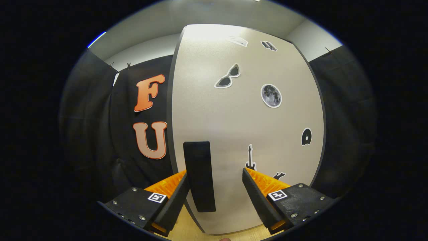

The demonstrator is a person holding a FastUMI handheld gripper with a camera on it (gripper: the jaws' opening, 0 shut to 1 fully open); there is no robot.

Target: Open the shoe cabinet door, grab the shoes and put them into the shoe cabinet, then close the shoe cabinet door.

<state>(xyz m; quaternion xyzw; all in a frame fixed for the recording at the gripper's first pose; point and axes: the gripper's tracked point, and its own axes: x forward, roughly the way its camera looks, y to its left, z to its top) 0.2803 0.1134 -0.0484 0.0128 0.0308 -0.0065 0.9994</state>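
Two fingers of the gripper [215, 187] stand wide apart around the cabinet door's [247, 117] black handle [199, 175], the left seemingly touching it.

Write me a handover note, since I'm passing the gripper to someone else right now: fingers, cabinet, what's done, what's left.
Gripper: open, fingers on either side of the black door handle. The handle sits close against the left finger; there is a gap to the right one, so nothing is clamped.
Shoe cabinet door: grey, stickered, straight ahead and facing the fingers; it looks closed, though I cannot be sure from here.
Done: gripper lined up on the handle.
Left: close on the handle, pull the door open, fetch the shoes, put them in the cabinet, close the door.
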